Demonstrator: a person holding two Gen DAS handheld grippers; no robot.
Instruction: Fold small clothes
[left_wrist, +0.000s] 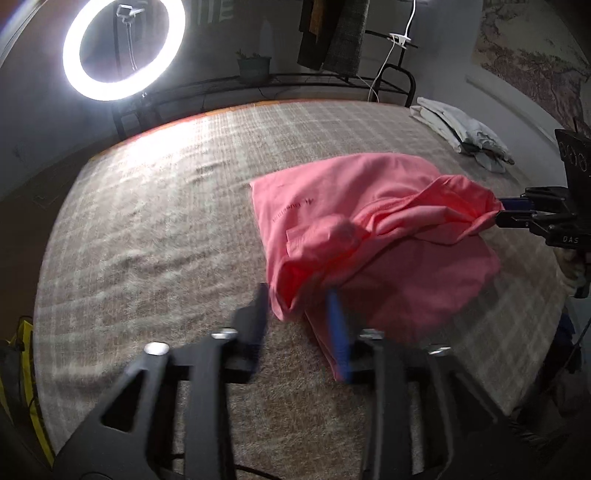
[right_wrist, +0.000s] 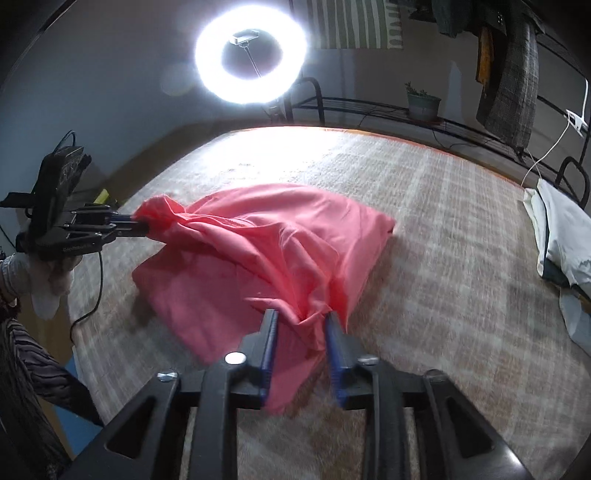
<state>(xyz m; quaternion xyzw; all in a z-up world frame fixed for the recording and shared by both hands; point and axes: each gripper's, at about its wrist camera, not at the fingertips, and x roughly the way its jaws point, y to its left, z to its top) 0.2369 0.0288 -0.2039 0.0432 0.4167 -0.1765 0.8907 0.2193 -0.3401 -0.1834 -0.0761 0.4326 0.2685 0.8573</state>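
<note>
On the plaid bed cover (left_wrist: 147, 229), pink garment (left_wrist: 369, 229) pinched by left gripper (left_wrist: 300, 295) and right gripper (right_wrist: 301, 317).

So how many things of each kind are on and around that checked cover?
pink garment: 1
pile of white folded clothes: 1
tongs: 2, left tongs and right tongs
ring light: 1
potted plant: 1
Total: 6

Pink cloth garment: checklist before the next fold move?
1. Left gripper shut on a corner of the pink cloth garment: ok.
2. Right gripper shut on the opposite corner: ok.
3. Garment flat: not ok, bunched ridge between the grippers.
4. Lower part resting on plaid beige bedspread: ok.
5. White folded clothes pile apart from garment: ok.
6. Layers caught per grip: cannot tell.
</note>
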